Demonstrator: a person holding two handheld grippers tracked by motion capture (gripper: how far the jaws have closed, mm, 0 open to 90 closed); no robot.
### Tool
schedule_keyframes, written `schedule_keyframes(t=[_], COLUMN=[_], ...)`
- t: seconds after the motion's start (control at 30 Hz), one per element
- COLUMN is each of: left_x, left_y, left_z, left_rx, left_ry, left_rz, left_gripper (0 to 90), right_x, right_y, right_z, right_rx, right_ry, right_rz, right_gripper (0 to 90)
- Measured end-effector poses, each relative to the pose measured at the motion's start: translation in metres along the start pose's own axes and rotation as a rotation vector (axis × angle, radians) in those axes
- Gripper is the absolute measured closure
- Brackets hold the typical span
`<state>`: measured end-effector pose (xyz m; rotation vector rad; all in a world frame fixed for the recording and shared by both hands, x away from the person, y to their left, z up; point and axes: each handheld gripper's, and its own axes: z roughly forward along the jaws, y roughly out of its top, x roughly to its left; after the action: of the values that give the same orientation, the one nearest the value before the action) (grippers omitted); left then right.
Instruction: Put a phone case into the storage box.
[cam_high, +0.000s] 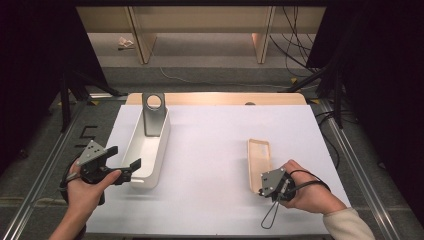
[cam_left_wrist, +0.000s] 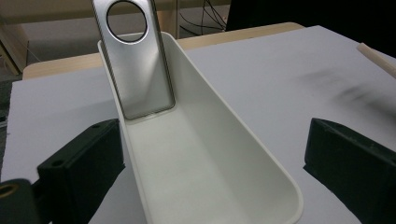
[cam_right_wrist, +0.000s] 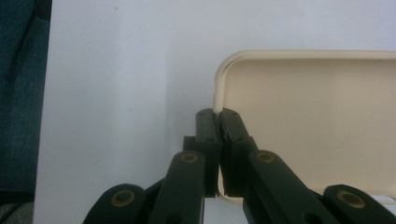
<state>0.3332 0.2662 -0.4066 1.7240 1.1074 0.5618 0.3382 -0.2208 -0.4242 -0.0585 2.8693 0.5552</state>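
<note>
At lower left of the high view, the left gripper (cam_high: 126, 159) stands wide, its jaws straddling the near end of the white bin (cam_high: 148, 145), probably to steady it. A grey phone case (cam_high: 153, 114) leans upright inside the bin's far end. Right of centre, the right gripper (cam_high: 263, 189) pinches the beige case (cam_high: 259, 162) by its near rim, seemingly ready to lift it off the counter (cam_high: 210, 150).
</note>
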Motion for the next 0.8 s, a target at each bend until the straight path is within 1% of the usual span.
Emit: schedule_keyframes(t=[0.1,0.13,0.2,0.23,0.33,0.43,0.5,0.53,0.57,0.6,0.63,0.8], left_x=[0.000,0.000,0.000,0.000,-0.001,-0.001,-0.001,-0.001,-0.001,-0.002,-0.002,-0.004], left_y=[0.000,0.000,0.000,0.000,0.000,0.001,0.001,0.001,0.002,0.002,0.003,0.004], left_z=[0.000,0.000,0.000,0.000,0.000,0.000,0.000,0.000,0.000,0.000,0.001,0.002], left_rx=[-0.001,-0.002,-0.001,-0.001,-0.002,-0.002,-0.001,0.000,-0.001,-0.001,-0.003,-0.002], left_ry=[0.001,0.001,0.000,0.000,-0.001,-0.001,-0.001,-0.001,-0.003,-0.003,-0.002,-0.007], left_rz=[-0.001,-0.001,-0.003,-0.003,-0.003,-0.003,-0.003,-0.003,-0.002,-0.001,-0.002,-0.002], left_gripper=[4.1,4.2,4.4,4.4,4.5,4.7,4.8,4.9,5.0,5.0,5.2,5.9], right_x=[0.000,0.000,0.000,0.000,0.000,-0.001,-0.001,-0.001,-0.001,-0.001,-0.001,-0.002], right_y=[0.002,0.003,0.004,0.005,0.006,0.009,0.010,0.011,0.012,0.013,0.015,0.019], right_z=[0.000,0.001,0.001,0.002,0.003,0.004,0.004,0.005,0.005,0.005,0.006,0.008], right_rx=[-0.015,-0.017,-0.021,-0.022,-0.030,-0.046,-0.050,-0.056,-0.067,-0.064,-0.077,-0.098], right_ry=[-0.007,-0.001,-0.008,-0.001,-0.009,-0.013,-0.014,-0.020,-0.019,-0.017,-0.022,-0.022], right_rz=[-0.002,-0.004,-0.007,-0.007,-0.006,-0.016,-0.012,-0.020,-0.016,-0.017,-0.016,-0.022], right_gripper=[88.2,88.2,88.2,88.2,88.2,88.2,88.2,88.2,88.2,88.2,88.2,88.1])
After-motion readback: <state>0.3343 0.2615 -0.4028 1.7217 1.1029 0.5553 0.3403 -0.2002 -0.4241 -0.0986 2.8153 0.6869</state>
